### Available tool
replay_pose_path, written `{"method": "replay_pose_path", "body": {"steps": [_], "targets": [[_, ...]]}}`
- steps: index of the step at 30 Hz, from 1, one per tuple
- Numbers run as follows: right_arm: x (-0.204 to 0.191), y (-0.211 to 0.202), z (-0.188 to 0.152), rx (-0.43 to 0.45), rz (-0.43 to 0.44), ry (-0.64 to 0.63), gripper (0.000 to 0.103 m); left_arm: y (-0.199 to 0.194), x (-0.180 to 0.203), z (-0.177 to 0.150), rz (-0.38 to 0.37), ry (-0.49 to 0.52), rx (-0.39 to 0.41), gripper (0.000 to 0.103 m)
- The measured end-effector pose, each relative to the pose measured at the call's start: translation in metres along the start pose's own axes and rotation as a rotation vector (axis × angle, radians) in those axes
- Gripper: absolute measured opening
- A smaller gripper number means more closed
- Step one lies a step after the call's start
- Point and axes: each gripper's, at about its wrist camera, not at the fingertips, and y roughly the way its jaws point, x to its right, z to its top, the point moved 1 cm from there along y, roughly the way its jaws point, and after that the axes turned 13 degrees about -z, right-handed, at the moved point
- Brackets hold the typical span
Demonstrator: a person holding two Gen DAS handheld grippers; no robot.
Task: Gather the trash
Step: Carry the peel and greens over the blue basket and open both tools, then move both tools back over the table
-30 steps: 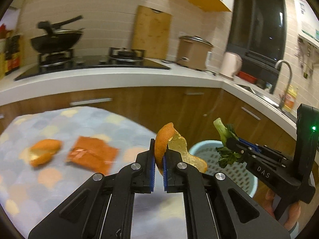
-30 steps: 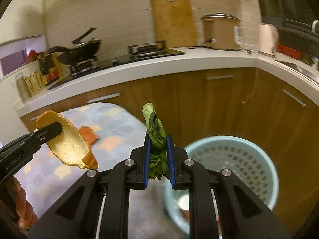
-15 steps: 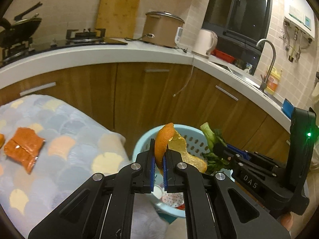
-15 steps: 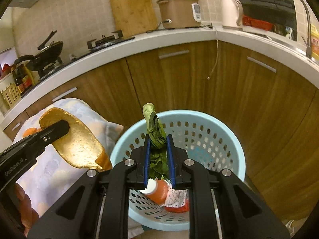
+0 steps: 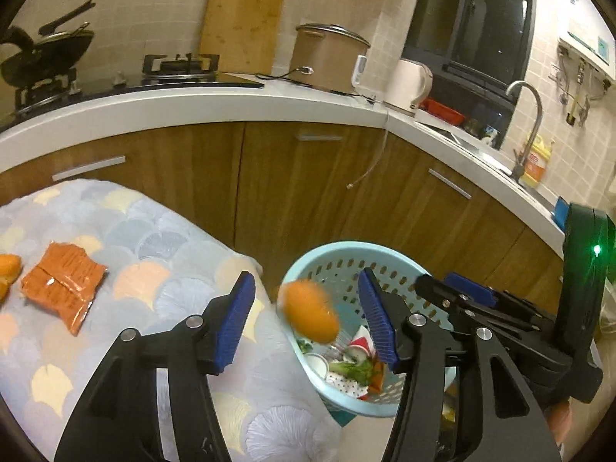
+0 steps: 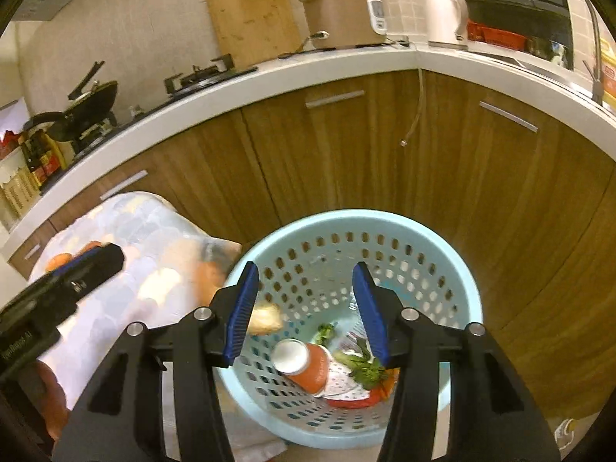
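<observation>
My left gripper hangs over the near rim of the light blue basket, its jaws opening. A blurred orange peel drops between its pads, touching neither. My right gripper is above the same basket, jaws opening with nothing between them. The green vegetable scrap lies inside, beside an orange can and paper scraps. The falling peel shows by the left pad there. An orange wrapper and another peel lie on the patterned tablecloth.
Wooden cabinets under a white counter stand close behind the basket. On the counter are a stove, a wok, a rice cooker, a kettle and a sink tap. The table edge touches the basket's left side.
Both grippers swung right from the table to above the basket and opened. The orange peel left the left jaws and is falling; the greens left the right jaws and lie in the basket.
</observation>
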Motion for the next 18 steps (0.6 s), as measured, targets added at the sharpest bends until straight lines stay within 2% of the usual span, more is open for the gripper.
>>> {"method": "replay_pose_path", "body": {"steps": [5,10,18], "targets": [[-0.010,-0.013,0.009,0.031,0.020,-0.010,0.047,-0.008,-0.002,0.000,0.010,0.018,-0.001,0.053],[-0.044,-0.023,0.013,0.050,0.098,-0.057,0.047,-0.031,-0.019,0.002,0.051,-0.008,0.035,0.053],[-0.138,-0.022,0.013,0.046,0.261,-0.148,0.047,-0.103,-0.079,0.005,0.218,-0.081,0.144,0.053]]}}
